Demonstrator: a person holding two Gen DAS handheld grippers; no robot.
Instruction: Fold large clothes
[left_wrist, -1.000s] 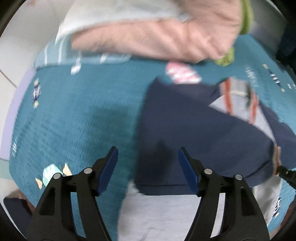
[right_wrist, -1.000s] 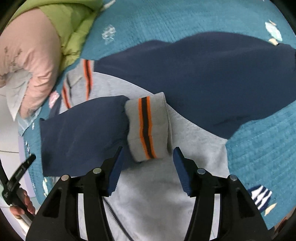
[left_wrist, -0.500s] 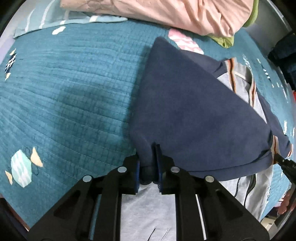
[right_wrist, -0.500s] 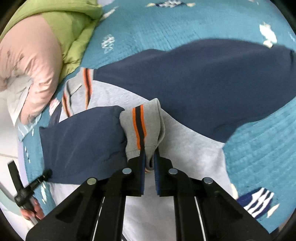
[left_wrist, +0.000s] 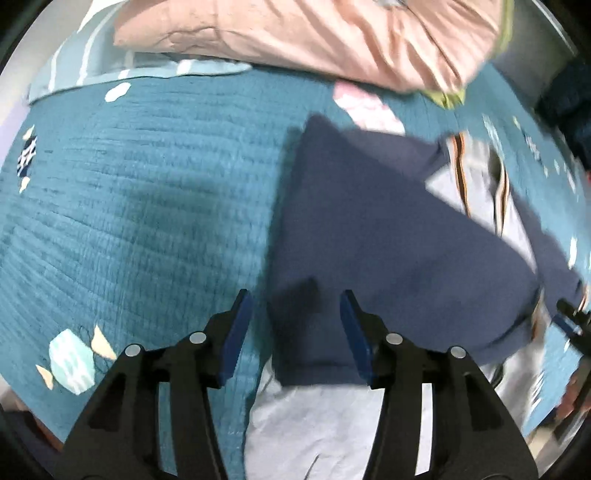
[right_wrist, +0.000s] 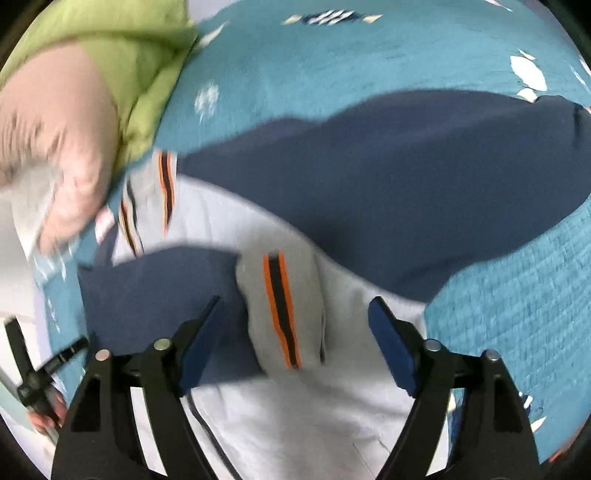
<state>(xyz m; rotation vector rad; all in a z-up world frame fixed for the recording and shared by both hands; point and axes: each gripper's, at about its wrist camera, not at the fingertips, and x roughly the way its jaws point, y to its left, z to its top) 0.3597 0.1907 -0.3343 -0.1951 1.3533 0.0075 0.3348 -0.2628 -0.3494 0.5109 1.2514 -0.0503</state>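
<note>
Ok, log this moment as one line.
left gripper: just opened, off sleeve | right gripper: just opened, off cuff | sleeve folded over jacket | on bedspread

Both rigs look the same: left black plastic tongs (left_wrist: 293, 326) and right black plastic tongs (right_wrist: 295, 341), chunky cut-out arms, two round silver screws (left_wrist: 197, 336) per arm, and flat blue rubber pads (right_wrist: 391, 345) lining the inner faces of the tips.
</note>
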